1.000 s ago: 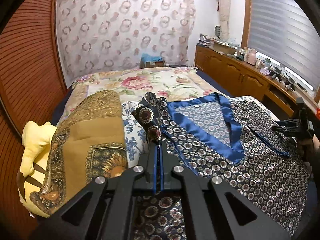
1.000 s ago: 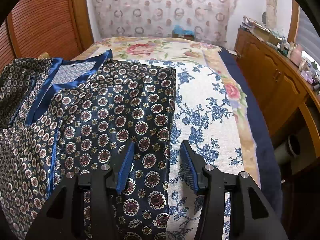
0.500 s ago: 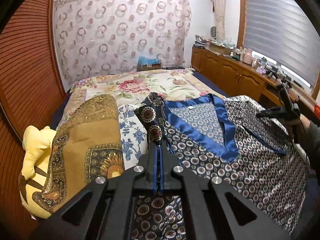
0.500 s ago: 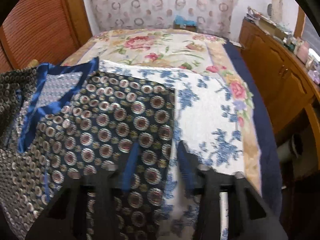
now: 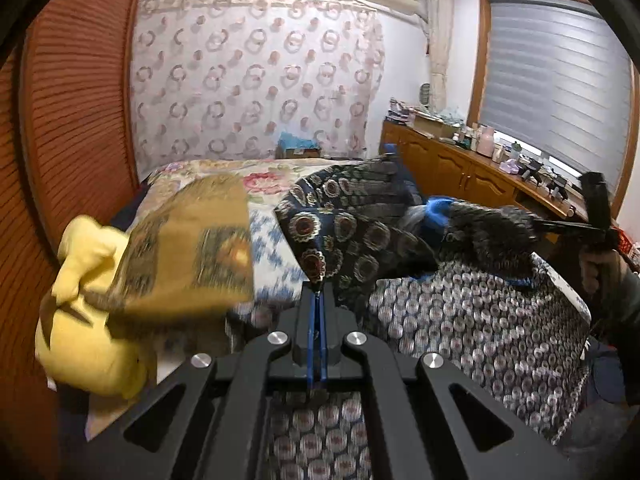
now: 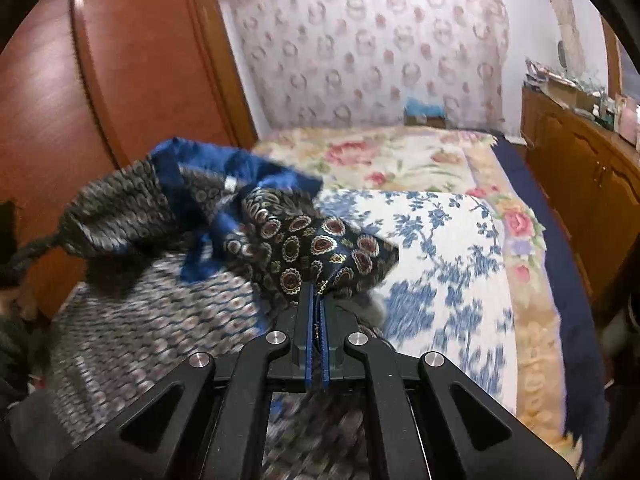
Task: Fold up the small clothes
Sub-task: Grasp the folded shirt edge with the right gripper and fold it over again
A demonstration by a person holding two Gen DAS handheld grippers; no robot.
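A dark navy top [image 5: 352,236] with round medallion print and blue satin trim [image 6: 240,172] hangs lifted above the bed, its lower part still lying on the quilt. My left gripper [image 5: 317,290] is shut on one corner of the top. My right gripper [image 6: 317,294] is shut on the other corner [image 6: 320,252], and it also shows far right in the left wrist view as the right gripper [image 5: 576,226], held by a hand. The cloth bunches and sags between the two grips.
The bed carries a blue-flowered white quilt [image 6: 440,248] over a rose-patterned cover [image 6: 380,156]. A folded gold patterned cloth [image 5: 192,248] and a yellow item [image 5: 84,300] lie at the left. A wooden cabinet [image 5: 460,168] with clutter runs along the right, a wooden wardrobe [image 6: 140,80] stands left.
The right gripper went from open over the flat top to shut on its corner and rose. Both grippers lifted the top's upper part off the bed, and it now hangs bunched.
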